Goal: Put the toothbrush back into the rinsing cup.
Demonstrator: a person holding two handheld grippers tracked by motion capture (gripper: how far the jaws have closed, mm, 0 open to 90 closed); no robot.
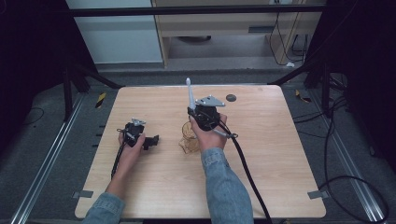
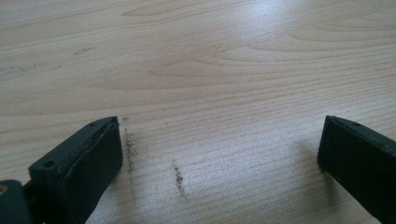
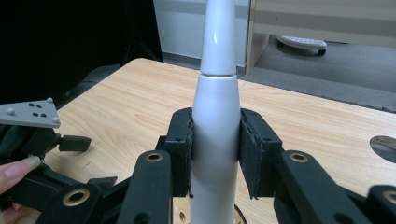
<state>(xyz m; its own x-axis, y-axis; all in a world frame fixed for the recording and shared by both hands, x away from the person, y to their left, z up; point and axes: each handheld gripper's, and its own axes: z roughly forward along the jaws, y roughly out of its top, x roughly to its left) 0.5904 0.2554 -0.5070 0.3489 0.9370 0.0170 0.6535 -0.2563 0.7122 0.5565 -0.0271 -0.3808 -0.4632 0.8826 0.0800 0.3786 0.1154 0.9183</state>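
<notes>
A white tapered toothbrush-like stick (image 1: 190, 95) stands upright, clamped low on its body (image 3: 215, 116). My right gripper (image 1: 192, 113) is shut on it near the table's middle, and the pads (image 3: 183, 144) press both of its sides. Directly below it sits an amber see-through cup (image 1: 187, 139); its rim (image 3: 240, 215) peeks out under the jaws. My left gripper (image 1: 150, 140) rests low on the table to the left, about a hand's width from the cup. It is open (image 2: 219, 140), with bare wood between the jaws.
The wooden table (image 1: 280, 154) has a small dark disc (image 1: 230, 97) near its far edge, also at the right (image 3: 385, 147). Faint dark scuff marks (image 2: 178, 175) lie on the wood between the left jaws. Cables (image 1: 247, 172) trail off the front right.
</notes>
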